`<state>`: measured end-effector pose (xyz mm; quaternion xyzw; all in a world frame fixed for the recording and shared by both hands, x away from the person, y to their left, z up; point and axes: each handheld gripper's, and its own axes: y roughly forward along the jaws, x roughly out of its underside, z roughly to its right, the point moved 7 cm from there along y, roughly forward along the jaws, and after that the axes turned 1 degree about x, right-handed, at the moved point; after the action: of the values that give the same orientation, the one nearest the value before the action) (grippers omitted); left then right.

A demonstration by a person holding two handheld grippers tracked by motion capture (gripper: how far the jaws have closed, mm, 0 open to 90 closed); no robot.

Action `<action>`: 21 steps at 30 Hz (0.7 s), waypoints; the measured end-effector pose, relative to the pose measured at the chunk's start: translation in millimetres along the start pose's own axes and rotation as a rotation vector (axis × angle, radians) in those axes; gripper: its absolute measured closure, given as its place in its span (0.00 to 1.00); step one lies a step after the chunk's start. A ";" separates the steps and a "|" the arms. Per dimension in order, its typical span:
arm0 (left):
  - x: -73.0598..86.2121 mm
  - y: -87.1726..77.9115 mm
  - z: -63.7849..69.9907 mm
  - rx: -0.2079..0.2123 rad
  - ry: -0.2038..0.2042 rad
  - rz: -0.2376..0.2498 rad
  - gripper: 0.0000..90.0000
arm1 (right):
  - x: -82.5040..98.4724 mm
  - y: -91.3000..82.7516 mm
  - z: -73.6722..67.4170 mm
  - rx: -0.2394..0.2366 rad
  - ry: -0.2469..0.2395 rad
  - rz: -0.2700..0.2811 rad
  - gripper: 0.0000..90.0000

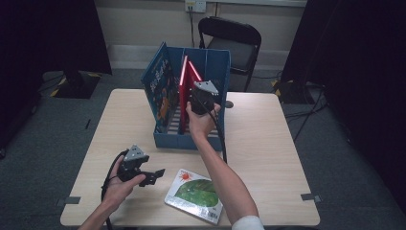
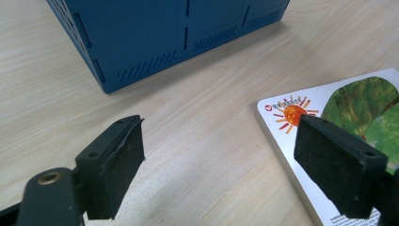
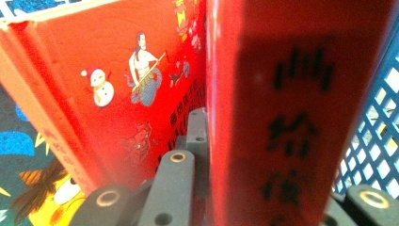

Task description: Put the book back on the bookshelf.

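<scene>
A red book (image 1: pixel 191 79) is gripped by the right tongs (image 1: pixel 197 98) inside the blue file box (image 1: pixel 189 140), which stands at the middle of the tabletop (image 1: pixel 268 143). In the right gripper view the jaws are seen pressed on either side of the book's spine (image 3: pixel 277 122), on which black characters are printed; the tongs are closed tight on it. The book is held upright, leaning slightly, near the right-hand wall of the box. Just beside it a second red book (image 3: pixel 117 84) is stood, its cover showing a snowman and a figure with a pole. Against the left wall of the box a blue picture book (image 1: pixel 162 86) is propped at a tilt.

The left tongs (image 1: pixel 152 177) are held low over the near left part of the tabletop, well apart from the box. Their jaws are seen wide open in the left gripper view, with nothing between them but bare wood. A flat white book (image 1: pixel 196 194) with a green leaf and an orange sun on its cover is laid on the tabletop just beside these tongs, near the front edge; its corner is seen behind the right-hand pad (image 2: pixel 336 165) in the left gripper view.
</scene>
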<state>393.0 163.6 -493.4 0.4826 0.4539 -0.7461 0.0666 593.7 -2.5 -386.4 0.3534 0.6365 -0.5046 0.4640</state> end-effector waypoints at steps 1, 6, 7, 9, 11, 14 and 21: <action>0.1 -0.1 0.2 0.002 0.000 -0.003 0.18 | -0.2 -0.8 -0.3 -0.002 -0.001 0.001 0.88; 0.1 0.3 0.8 0.002 -0.001 0.000 0.18 | -4.1 -4.5 -1.2 -0.009 -0.004 -0.001 0.87; 0.0 0.5 1.1 0.003 -0.001 0.002 0.18 | -4.5 -4.9 -1.1 -0.014 -0.001 -0.001 0.87; 0.0 0.6 1.2 0.003 -0.002 0.001 0.18 | -4.9 -5.8 -0.7 -0.012 0.000 0.002 0.86; -0.1 0.6 0.9 0.001 0.000 0.001 0.18 | -7.6 -7.7 -0.9 -0.018 0.001 0.024 0.85; -1.2 -0.2 0.8 -0.001 -0.005 0.011 0.18 | -12.2 -8.9 -1.0 -0.015 -0.011 0.017 0.88; -0.2 0.7 1.1 0.004 0.004 0.002 0.18 | -13.3 -8.2 -0.8 0.012 -0.007 0.034 0.89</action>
<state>392.8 162.4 -493.5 0.4846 0.4522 -0.7459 0.0653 590.3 -3.4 -371.1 0.3651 0.6258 -0.5019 0.4724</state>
